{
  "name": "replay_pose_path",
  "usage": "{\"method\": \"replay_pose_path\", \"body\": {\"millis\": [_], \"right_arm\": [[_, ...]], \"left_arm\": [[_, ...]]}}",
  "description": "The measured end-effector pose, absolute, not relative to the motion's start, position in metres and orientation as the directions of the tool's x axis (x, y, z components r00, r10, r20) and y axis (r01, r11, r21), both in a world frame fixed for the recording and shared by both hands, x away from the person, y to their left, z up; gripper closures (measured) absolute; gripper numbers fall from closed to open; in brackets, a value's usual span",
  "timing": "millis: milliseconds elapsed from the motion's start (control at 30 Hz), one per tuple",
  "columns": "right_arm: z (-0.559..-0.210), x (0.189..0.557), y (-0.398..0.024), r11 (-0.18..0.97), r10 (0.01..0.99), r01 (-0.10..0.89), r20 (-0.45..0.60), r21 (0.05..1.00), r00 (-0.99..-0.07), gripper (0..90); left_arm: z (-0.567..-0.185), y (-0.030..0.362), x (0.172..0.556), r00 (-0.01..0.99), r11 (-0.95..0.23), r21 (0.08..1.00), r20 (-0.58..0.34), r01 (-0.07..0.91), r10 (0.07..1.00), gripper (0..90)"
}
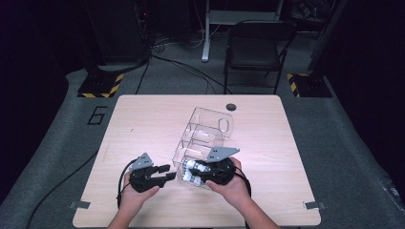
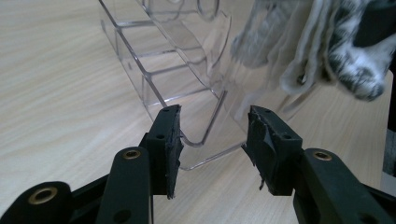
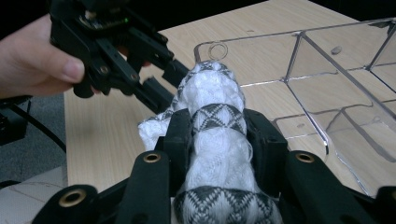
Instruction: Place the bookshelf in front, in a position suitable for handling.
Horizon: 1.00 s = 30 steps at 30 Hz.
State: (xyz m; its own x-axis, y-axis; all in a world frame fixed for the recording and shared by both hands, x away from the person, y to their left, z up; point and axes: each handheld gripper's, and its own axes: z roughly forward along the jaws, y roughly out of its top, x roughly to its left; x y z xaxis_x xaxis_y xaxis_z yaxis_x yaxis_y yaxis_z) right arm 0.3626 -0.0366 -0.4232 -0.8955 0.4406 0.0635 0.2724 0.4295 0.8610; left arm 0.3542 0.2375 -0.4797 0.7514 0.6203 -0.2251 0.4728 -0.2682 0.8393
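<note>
The right gripper has its two black jaws pressed against the sides of a rolled white sock with a grey diamond pattern; the roll fills the gap between the pads, sticks out past the jaw tips and bulges back toward the gripper's body. Just beyond the tip of the roll, and off to the jaws' right, lies the clear plastic organizer, with its dividers marking off several compartments. In the high view the sock sits at the near end of the organizer, between the two grippers, with the right gripper clamped on it; whether it lies inside a compartment or just against the wall I cannot tell. The left gripper has its jaws apart with nothing pinched; the curved near corner of the organizer sits just ahead of the gap, and the pads do not press on it. Beyond the right-hand jaw tip, the sock hangs blurred behind the clear wall. In the high view the left gripper points toward the sock, close to it, and both rest low over the wooden table, held by the person's hands.
</note>
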Motion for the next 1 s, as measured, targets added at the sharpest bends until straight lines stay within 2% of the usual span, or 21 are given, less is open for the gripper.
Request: {"method": "replay_pose_path", "body": {"millis": [133,333,467,533,633,700,733,767,900,1000], "right_arm": [[-0.421,0.363,-0.037,0.437,0.434,0.277,0.069,0.856,-0.898,61.8],[-0.421,0.362,-0.039,0.423,0.445,0.284,0.076,0.861,-0.892,60.3],[-0.419,0.361,-0.042,0.416,0.459,0.288,0.075,0.863,-0.885,54.3],[-0.419,0.361,-0.042,0.406,0.466,0.291,0.078,0.866,-0.881,54.0],[-0.419,0.360,-0.043,0.399,0.471,0.302,0.089,0.866,-0.878,53.1],[-0.419,0.359,-0.044,0.394,0.473,0.302,0.090,0.868,-0.876,53.4],[-0.418,0.359,-0.044,0.395,0.470,0.304,0.093,0.867,-0.878,61.0],[-0.419,0.359,-0.042,0.408,0.462,0.292,0.080,0.865,-0.883,63.5],[-0.416,0.359,-0.032,0.468,0.458,0.261,0.020,0.845,-0.889,65.0],[-0.414,0.361,-0.027,0.481,0.453,0.269,0.026,0.834,-0.891,65.1]], "left_arm": [[-0.486,0.231,0.357,0.763,-0.249,0.843,-0.256,0.477,0.594,55.5],[-0.492,0.224,0.362,0.775,-0.261,0.844,-0.250,0.468,0.581,56.2],[-0.499,0.216,0.364,0.784,-0.281,0.840,-0.242,0.464,0.572,58.0],[-0.501,0.215,0.364,0.785,-0.284,0.840,-0.238,0.462,0.572,59.0],[-0.505,0.215,0.364,0.781,-0.270,0.835,-0.266,0.479,0.565,60.7],[-0.506,0.215,0.364,0.779,-0.263,0.840,-0.263,0.475,0.569,60.9],[-0.507,0.215,0.363,0.781,-0.258,0.845,-0.259,0.468,0.569,60.9],[-0.508,0.215,0.363,0.778,-0.249,0.847,-0.264,0.469,0.570,60.9],[-0.509,0.215,0.362,0.785,-0.258,0.852,-0.246,0.455,0.569,61.4],[-0.509,0.215,0.362,0.788,-0.263,0.856,-0.235,0.445,0.569,62.3]]}}
